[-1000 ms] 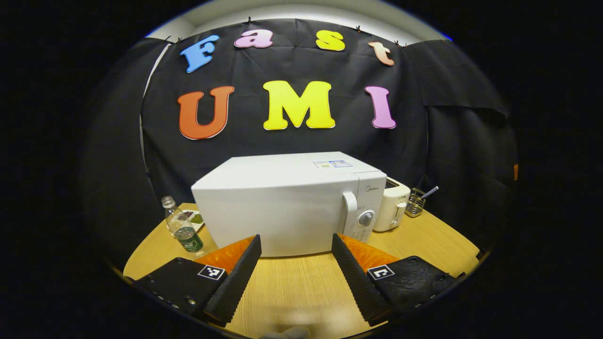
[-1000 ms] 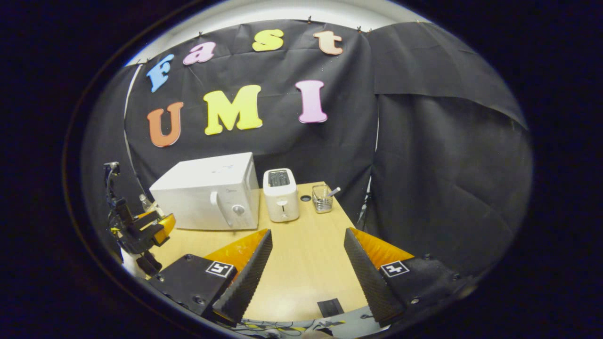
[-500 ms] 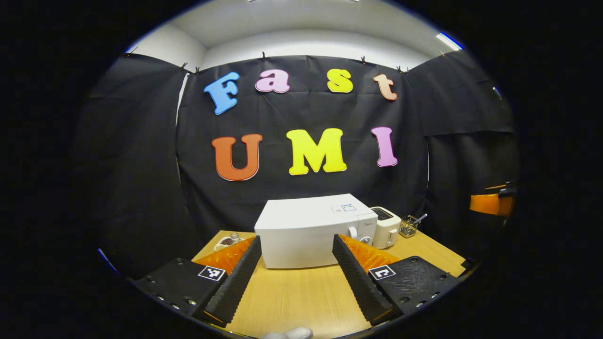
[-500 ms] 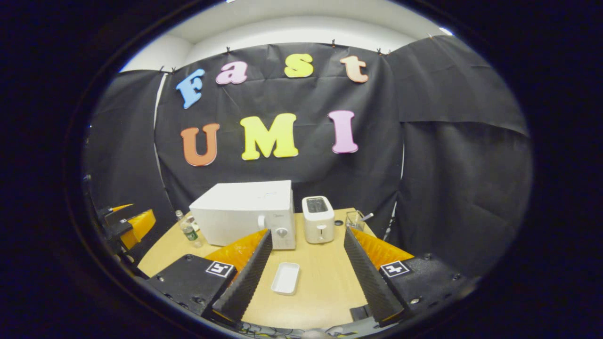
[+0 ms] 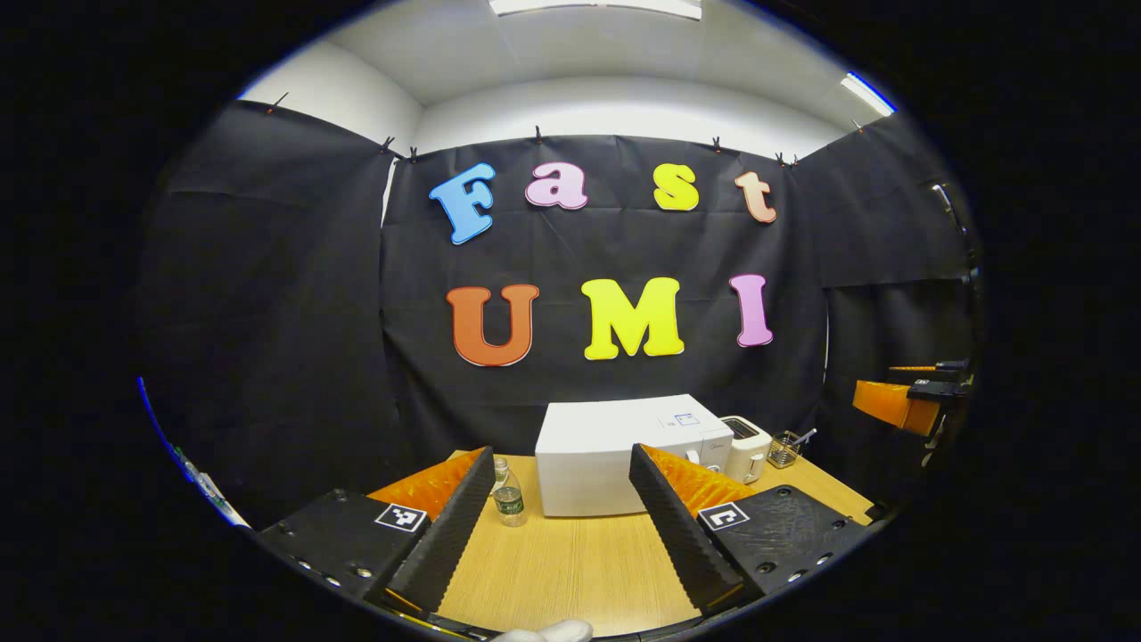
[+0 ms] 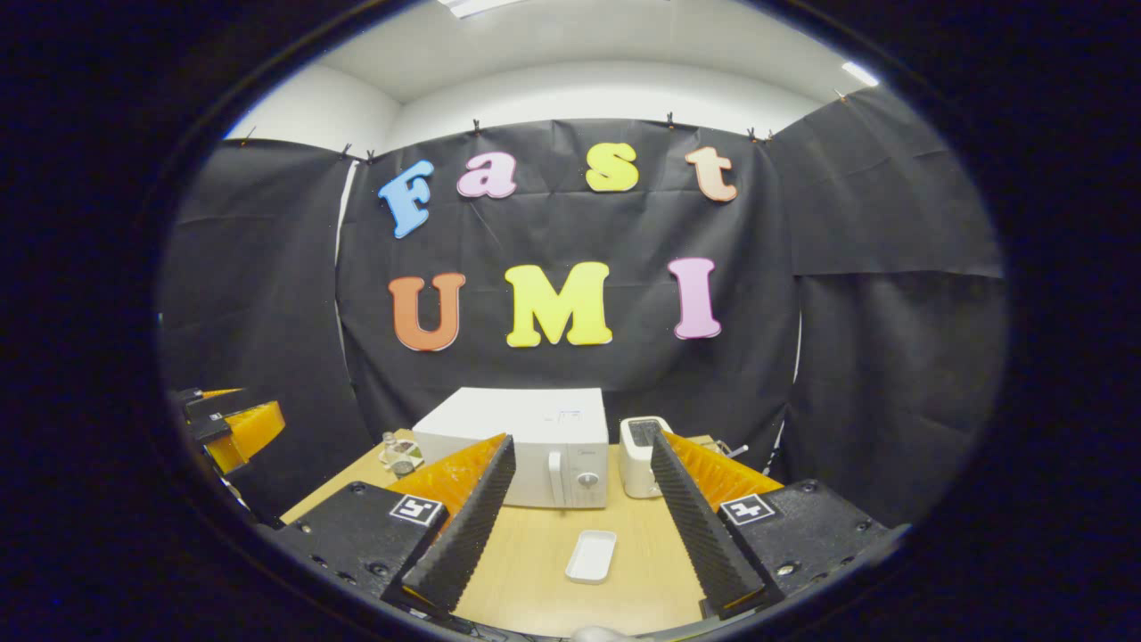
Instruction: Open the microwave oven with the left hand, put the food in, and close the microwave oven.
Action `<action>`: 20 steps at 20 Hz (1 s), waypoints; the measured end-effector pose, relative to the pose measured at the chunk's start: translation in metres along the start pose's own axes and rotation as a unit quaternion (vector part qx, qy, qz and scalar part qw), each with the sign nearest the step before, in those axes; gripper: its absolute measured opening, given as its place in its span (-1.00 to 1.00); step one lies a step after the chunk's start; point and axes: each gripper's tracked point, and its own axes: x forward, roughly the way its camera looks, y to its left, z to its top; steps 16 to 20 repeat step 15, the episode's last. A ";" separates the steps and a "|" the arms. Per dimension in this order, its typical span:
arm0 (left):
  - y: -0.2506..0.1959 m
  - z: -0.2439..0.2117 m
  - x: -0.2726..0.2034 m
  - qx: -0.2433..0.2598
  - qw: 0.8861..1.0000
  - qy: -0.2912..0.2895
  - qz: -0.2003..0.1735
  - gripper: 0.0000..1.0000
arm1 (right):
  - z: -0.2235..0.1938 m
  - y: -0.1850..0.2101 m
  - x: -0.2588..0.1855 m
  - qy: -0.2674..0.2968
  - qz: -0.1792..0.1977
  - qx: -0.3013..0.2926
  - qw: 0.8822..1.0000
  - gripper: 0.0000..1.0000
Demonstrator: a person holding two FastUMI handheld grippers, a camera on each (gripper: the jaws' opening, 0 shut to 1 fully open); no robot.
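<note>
A white microwave (image 5: 615,450) (image 6: 526,441) stands at the back of the wooden table (image 5: 570,562) with its door shut; its handle (image 6: 554,477) and a dial sit at the right of the front. My left gripper (image 5: 562,522) hangs open well in front of it, nothing between its fingers. My right gripper (image 6: 579,526) is open too, above the table's near part. A small white rectangular dish (image 6: 592,555) lies on the table between the right gripper's fingers, farther off; whether it holds food I cannot tell. The other gripper appears at the edge of each view (image 5: 900,406) (image 6: 232,428).
A white toaster (image 5: 744,448) (image 6: 635,455) stands right of the microwave, with a small wire holder (image 5: 784,448) beyond it. A clear plastic bottle (image 5: 508,495) stands left of the microwave. A small plate (image 6: 401,456) lies by the bottle.
Both grippers have pulled back and tilted upward, so the microwave looks smaller and lower and the ceiling has come into sight. The white dish came into the right gripper view. Both stayed open.
</note>
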 end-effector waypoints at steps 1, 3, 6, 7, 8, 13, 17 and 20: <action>0.002 0.005 -0.001 0.001 1.000 -0.003 0.000 0.89 | 0.005 0.000 -0.001 -0.007 -0.001 -0.001 1.000 0.96; 0.002 0.017 0.000 0.003 1.000 -0.015 -0.002 0.89 | 0.013 0.002 -0.002 -0.016 -0.003 0.003 1.000 0.96; -0.001 0.030 0.005 0.001 1.000 -0.023 -0.007 0.89 | 0.017 -0.004 -0.003 -0.018 -0.008 0.008 1.000 0.95; -0.003 0.034 0.007 0.000 1.000 -0.026 -0.010 0.89 | 0.020 -0.006 -0.003 -0.020 -0.011 0.009 1.000 0.95; -0.004 0.037 0.008 0.002 0.999 -0.030 -0.011 0.89 | 0.022 -0.008 -0.002 -0.022 -0.014 0.009 1.000 0.95; -0.017 0.050 0.015 0.004 0.999 -0.036 -0.024 0.89 | 0.038 -0.017 -0.002 -0.033 -0.021 0.001 0.999 0.95; -0.018 0.052 0.017 0.006 0.999 -0.038 -0.019 0.89 | 0.044 -0.017 -0.001 -0.037 -0.019 -0.001 0.999 0.95; -0.018 0.052 0.017 0.006 0.999 -0.038 -0.019 0.89 | 0.044 -0.017 -0.001 -0.037 -0.019 -0.001 0.999 0.95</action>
